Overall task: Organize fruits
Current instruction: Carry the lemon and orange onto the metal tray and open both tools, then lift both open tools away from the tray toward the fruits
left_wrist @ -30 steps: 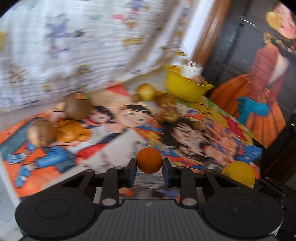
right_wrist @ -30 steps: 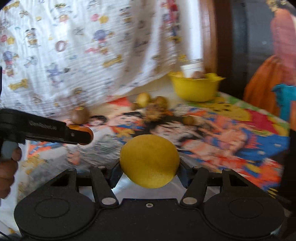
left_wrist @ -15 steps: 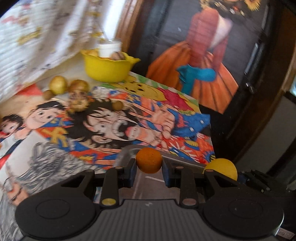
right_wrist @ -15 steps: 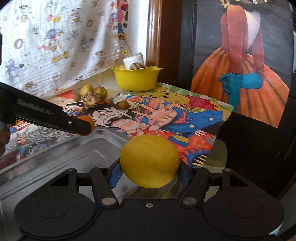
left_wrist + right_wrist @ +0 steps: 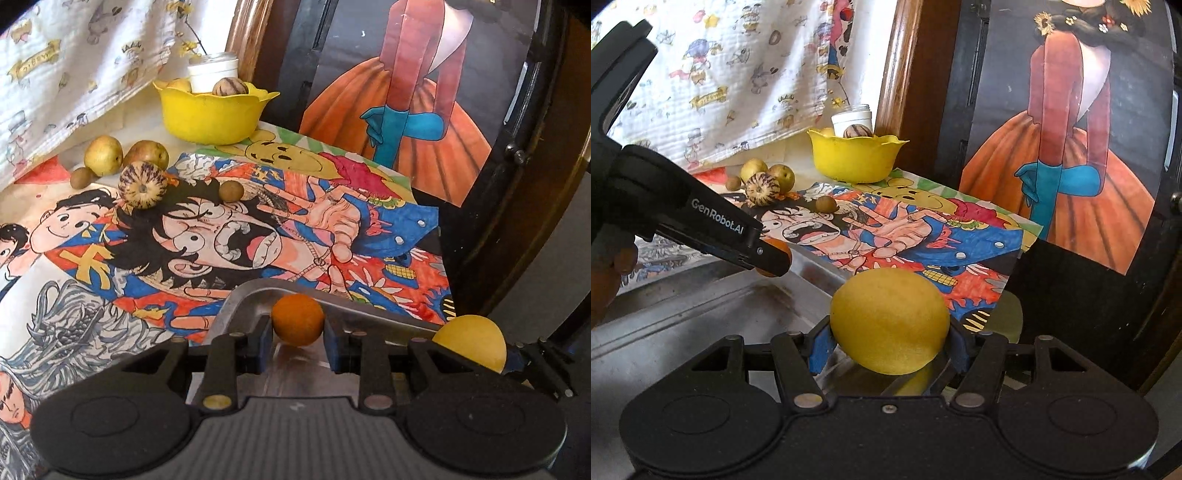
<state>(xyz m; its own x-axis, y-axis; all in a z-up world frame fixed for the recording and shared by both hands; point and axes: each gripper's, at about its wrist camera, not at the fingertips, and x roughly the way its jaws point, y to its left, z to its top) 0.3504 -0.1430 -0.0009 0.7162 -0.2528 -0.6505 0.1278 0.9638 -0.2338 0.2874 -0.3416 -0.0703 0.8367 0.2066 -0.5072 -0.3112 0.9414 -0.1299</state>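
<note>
Cartoon-print cloth [image 5: 229, 236] covers the table; a patterned sheet [image 5: 731, 62] hangs behind, and a painted figure in an orange skirt [image 5: 1082, 177] stands at right on a dark panel. Readable writing: "GenRobot.AI" in white on the left gripper's arm, seen in the right wrist view; the sheet bears small banners w/ text too small to read.

Left gripper [image 5: 298, 328] is clamped on a small orange fruit [image 5: 297, 319], above the rim of a metal tray [image 5: 701, 317]. Right gripper [image 5: 889, 339] is closed on a large yellow fruit [image 5: 889, 320], near the tray's right corner; the same fruit shows at lower right in the left wrist view [image 5: 471, 341].

Far back, a yellow bowl [image 5: 212, 114] holds a striped fruit [image 5: 229, 87] and a white jar [image 5: 212, 74]. In front of it, on the cloth: two yellow-brown fruits [image 5: 103, 155], a striped fruit [image 5: 143, 184] and two small brown ones [image 5: 231, 191].

Edges: the cloth ends at the table's right side, just beside the dark panel. Tray floor is bare under both grippers; mid-cloth, betw. tray and fruit cluster, is free.
</note>
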